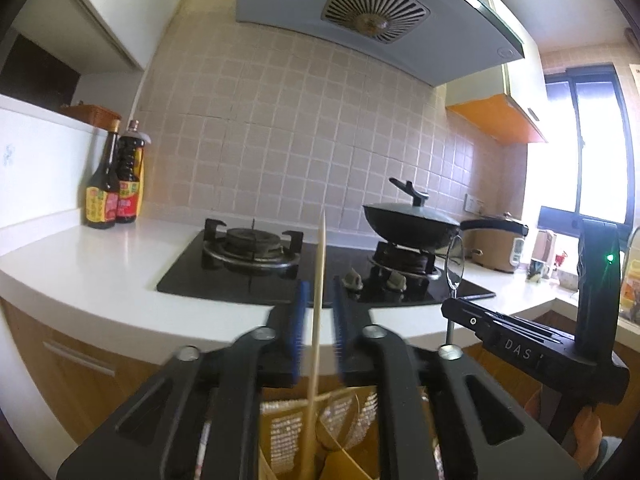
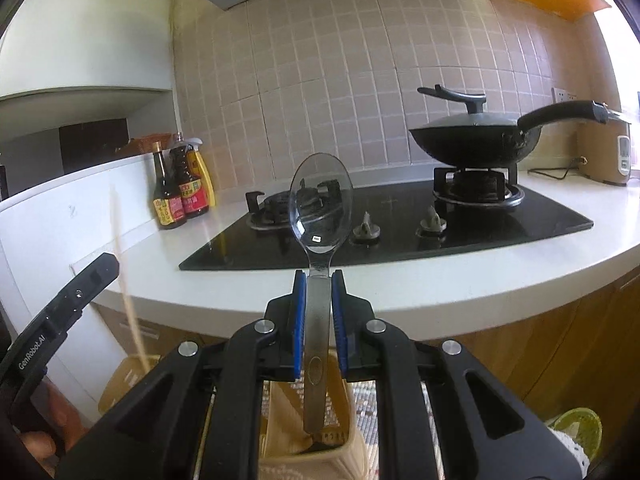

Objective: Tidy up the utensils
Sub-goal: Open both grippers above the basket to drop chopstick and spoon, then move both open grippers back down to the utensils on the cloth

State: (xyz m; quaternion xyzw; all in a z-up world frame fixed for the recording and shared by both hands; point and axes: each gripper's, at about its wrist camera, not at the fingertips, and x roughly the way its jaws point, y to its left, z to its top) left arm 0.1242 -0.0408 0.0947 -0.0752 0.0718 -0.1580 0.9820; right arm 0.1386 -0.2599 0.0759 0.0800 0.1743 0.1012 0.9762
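My left gripper [image 1: 319, 294] is open, with its blue pads standing apart from a wooden chopstick [image 1: 318, 308] that stands upright between them. The chopstick's lower end reaches down into a beige utensil holder [image 1: 344, 436] below. My right gripper [image 2: 319, 280] is shut on the handle of a metal spoon [image 2: 320, 204], bowl up, with the handle's end down in the beige holder [image 2: 320, 440]. The spoon [image 1: 455, 266] and right gripper [image 1: 516, 340] also show in the left wrist view. The blurred chopstick [image 2: 128, 300] and left gripper [image 2: 64, 312] show at the left of the right wrist view.
A white counter [image 1: 100, 264] holds a black gas hob [image 1: 280, 276] with a lidded wok [image 1: 412, 228] on the right burner. Sauce bottles [image 1: 114, 188] stand at the left, a rice cooker [image 1: 496, 246] at the right. Wooden cabinet fronts [image 1: 80, 360] lie below the counter edge.
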